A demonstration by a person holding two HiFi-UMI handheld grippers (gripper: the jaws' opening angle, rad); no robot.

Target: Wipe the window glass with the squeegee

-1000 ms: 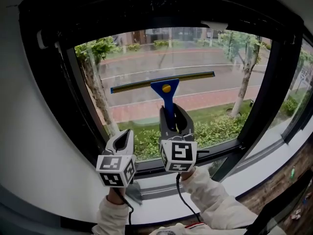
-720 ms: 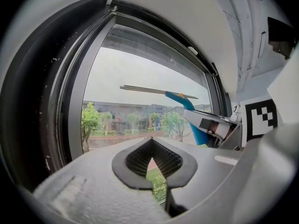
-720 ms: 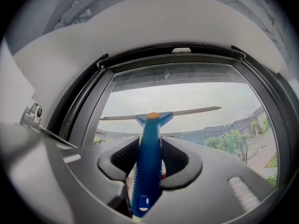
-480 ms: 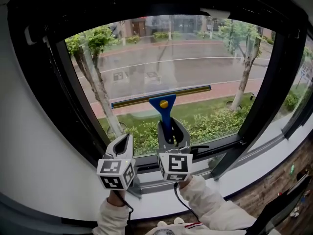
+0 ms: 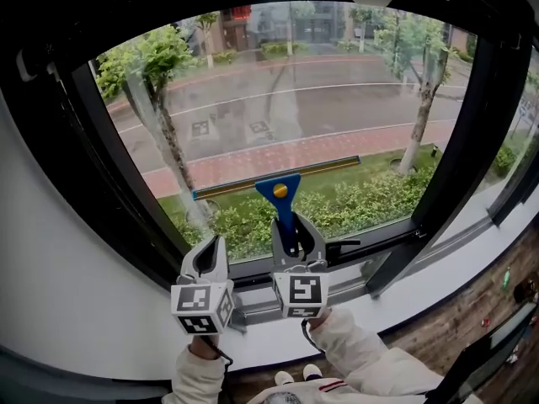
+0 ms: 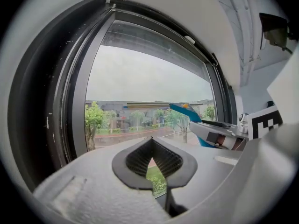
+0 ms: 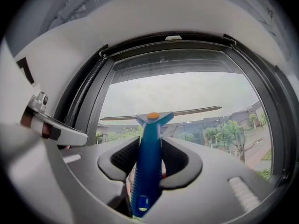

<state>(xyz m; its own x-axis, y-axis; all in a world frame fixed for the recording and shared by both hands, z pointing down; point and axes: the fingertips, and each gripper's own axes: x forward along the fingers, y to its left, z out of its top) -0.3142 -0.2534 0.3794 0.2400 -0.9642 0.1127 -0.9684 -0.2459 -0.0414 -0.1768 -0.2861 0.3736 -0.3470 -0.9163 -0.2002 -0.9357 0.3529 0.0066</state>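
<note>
**Head view.** The right tongs (image 5: 296, 228) are clenched on the blue handle of the squeegee (image 5: 283, 199). The handle stands upright out of the tongs. The blade runs crosswise just above them, its left end slightly lower than its right. The blade lies across the lower part of the window glass (image 5: 278, 82). The left tongs (image 5: 210, 247) are just left of the right tongs, a little lower, apart from the squeegee and pointed at the same pane. The black window frame (image 5: 459, 141) lies beyond both tongs. A white sleeve (image 5: 366, 356) shows behind the right tongs.

**Left gripper view.** The left tongs (image 6: 152, 143) are clenched with their tips together and nothing between them. The squeegee (image 6: 186, 111) appears ahead and to the right of these tongs. The right tongs (image 6: 219, 133) appear below its head.

**Right gripper view.** The right tongs (image 7: 149, 154) grasp the squeegee (image 7: 150, 139) by the handle, which fills the gap between the pads. The blade spans the window glass (image 7: 187, 92) directly ahead of the tongs. The left tongs (image 7: 60, 132) show at the left edge.
</note>
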